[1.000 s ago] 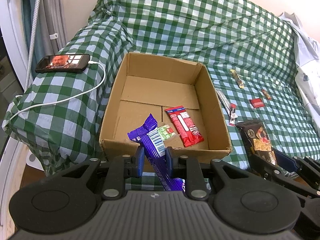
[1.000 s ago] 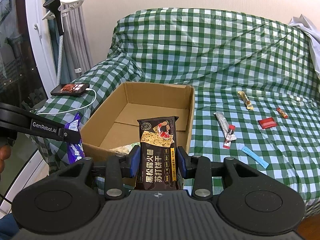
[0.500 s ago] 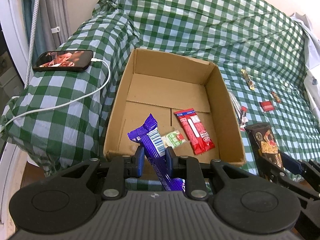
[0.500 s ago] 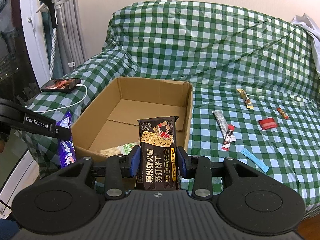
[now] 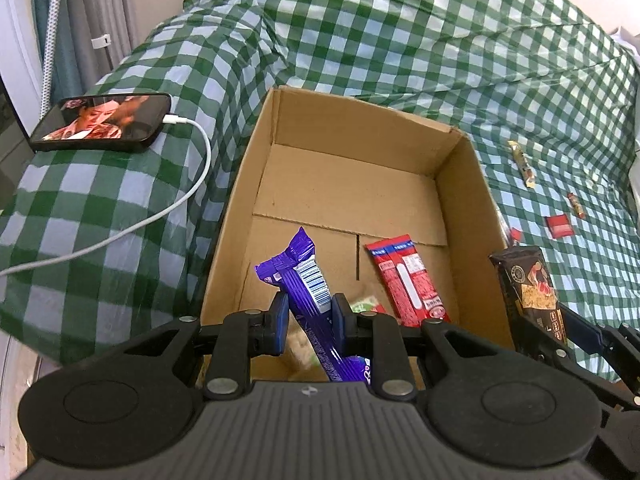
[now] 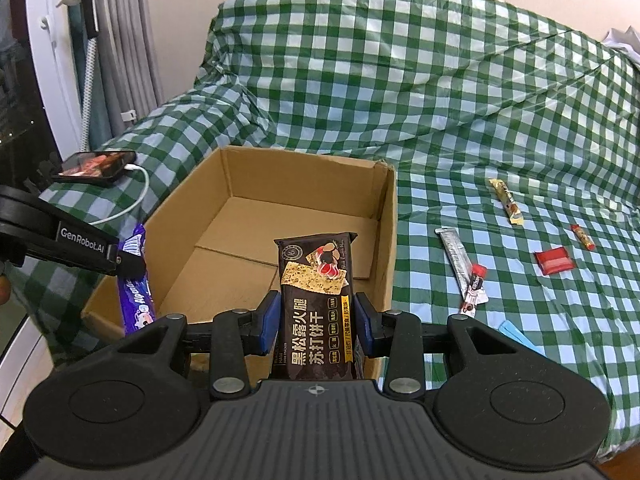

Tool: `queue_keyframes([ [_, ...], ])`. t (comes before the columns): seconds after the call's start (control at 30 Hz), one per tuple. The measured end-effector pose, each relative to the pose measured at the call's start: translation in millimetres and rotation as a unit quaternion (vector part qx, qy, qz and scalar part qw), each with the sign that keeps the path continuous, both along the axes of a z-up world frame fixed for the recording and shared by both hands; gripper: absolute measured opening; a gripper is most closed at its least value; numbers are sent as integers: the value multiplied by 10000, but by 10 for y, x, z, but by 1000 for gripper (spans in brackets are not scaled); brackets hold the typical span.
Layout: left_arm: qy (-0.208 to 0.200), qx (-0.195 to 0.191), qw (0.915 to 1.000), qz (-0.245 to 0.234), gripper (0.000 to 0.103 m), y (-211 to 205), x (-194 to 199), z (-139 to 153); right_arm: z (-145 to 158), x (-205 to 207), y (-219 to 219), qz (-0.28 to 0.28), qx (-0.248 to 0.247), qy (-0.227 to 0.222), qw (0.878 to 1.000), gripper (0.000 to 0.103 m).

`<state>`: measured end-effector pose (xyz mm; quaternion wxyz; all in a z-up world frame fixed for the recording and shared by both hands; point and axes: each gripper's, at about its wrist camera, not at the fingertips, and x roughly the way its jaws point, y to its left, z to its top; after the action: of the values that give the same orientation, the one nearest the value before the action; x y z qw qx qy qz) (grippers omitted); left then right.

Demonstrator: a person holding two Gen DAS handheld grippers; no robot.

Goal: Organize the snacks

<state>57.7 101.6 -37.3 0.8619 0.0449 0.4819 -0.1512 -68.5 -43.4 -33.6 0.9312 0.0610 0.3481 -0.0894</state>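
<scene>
While each hand-held gripper (image 5: 307, 322) (image 6: 316, 322) clamps a snack, the green packet (image 5: 366, 304) stays half hidden.

Phone (image 5: 102, 122), screen lit, lies on green-checked cover (image 5: 400, 40) over sofa arm, white cable (image 5: 160, 216) plugged in; grey curtain (image 6: 124, 40) behind.

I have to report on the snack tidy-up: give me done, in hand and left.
Done: a red bar and a green-labelled pack lie in the cardboard box.
In hand: left gripper holds a purple bar, right gripper a dark cracker pack.
Left: several small snacks on the checked cloth, like the red square packet.
</scene>
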Motion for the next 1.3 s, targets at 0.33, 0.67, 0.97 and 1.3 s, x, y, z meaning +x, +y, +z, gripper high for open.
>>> queue_keyframes([
  [0.33,220,170,9996,41,25,-116,386,-271,-290,416,-111,15,158,355,9992,41],
  [0.67,399,349,9986,25,25,-184,572,-495,-441,646,-174,37,214,492,9986,41],
  [0.97,317,204,9992,119,101,-130,575,-437,-400,781,-300,-178,540,552,9969,56],
  [1.3,4,477,9988,-63,103,59,-139,-150,-120,181,-13,-17,593,610,9964,92],
])
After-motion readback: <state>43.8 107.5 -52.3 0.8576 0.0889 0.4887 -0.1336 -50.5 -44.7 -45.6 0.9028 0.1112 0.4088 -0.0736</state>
